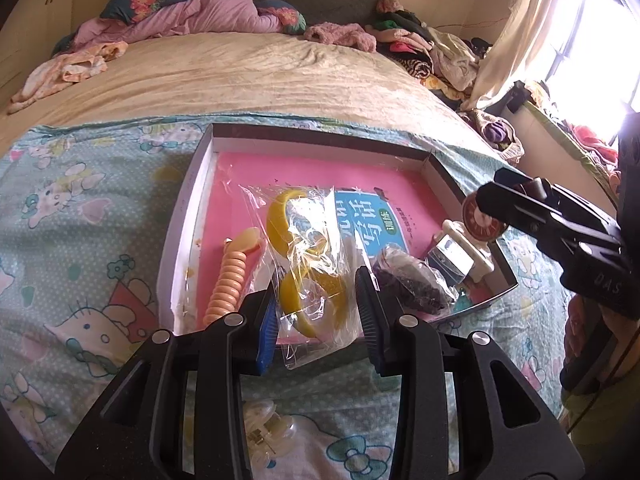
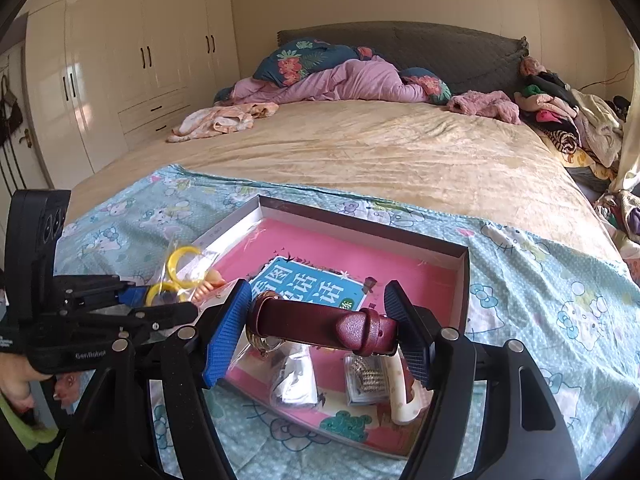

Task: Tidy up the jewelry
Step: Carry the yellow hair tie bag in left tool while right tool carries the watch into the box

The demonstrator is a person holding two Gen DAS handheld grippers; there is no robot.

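Bedroom with white wardrobes, and a big bed (image 2: 360,148) with a cartoon cat sheet (image 2: 540,280) spread at the near end. On the sheet sits a shallow open box (image 2: 464,276) lined pink. The left gripper (image 1: 316,312) is pinching a clear bag of yellow rings (image 1: 308,264) at the box's near edge, jaws fairly narrow. The right gripper (image 2: 320,324) is clamped on a maroon watch (image 2: 320,320), strap lying crosswise between the pads, hovering over the box's near right corner, so I'd guess it just goes straight down
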